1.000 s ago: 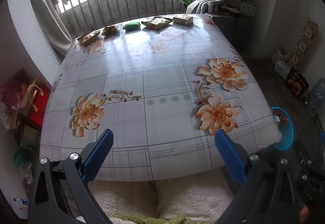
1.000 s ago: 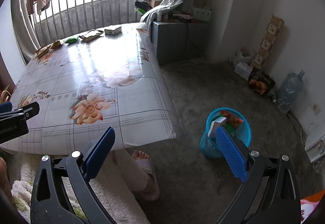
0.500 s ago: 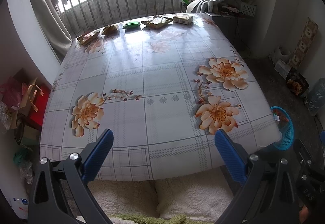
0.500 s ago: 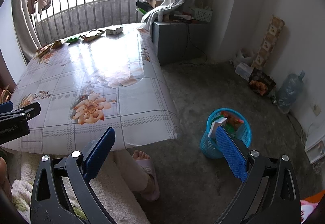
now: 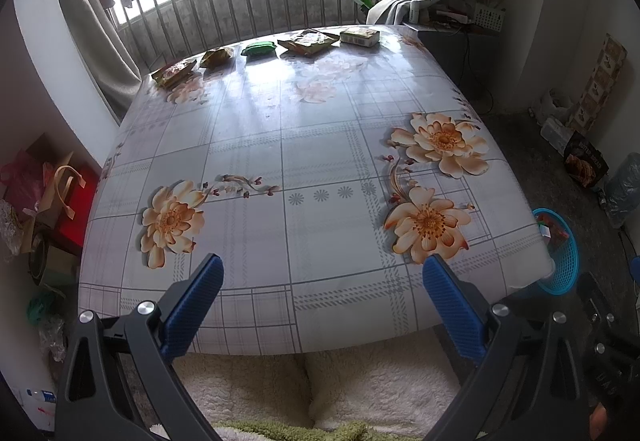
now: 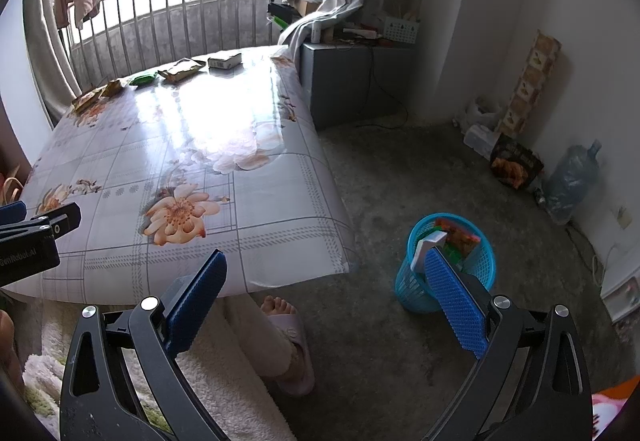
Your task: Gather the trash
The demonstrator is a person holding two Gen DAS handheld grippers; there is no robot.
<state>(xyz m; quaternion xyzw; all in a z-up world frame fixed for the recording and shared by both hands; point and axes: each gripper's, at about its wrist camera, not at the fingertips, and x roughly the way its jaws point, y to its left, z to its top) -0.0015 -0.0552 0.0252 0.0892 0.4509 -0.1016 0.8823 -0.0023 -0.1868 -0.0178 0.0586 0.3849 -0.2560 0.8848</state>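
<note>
A: How are the two claws seen at this moment?

B: The left gripper (image 5: 322,307) is held spread wide above the near edge of the table (image 5: 320,169), with nothing caught between its blue pads (image 5: 192,307). The right gripper (image 6: 326,305) is likewise spread and empty, and it is held off the table's near right corner, over the floor.

A: And where is the trash found?

B: Five pieces are laid in a row along the far edge of the table, by the window bars. From left to right in the left wrist view, a yellow-red wrapper (image 5: 174,72), a crumpled yellow packet (image 5: 216,57), a green packet (image 5: 259,49), a flat brown-green wrapper (image 5: 309,41) and a small box (image 5: 359,36) are seen. All are set well apart from both claws.

A: Is a bin shown?

B: A blue basket (image 6: 416,289) is stood on the floor just beside the table's near right corner. A white box and red and green wrappers are seen inside it. In the right wrist view it is partly covered by the right-hand finger (image 6: 456,305).

A: Anything else near it?

B: A slippered foot (image 6: 290,333) is seen under the table edge.
</note>
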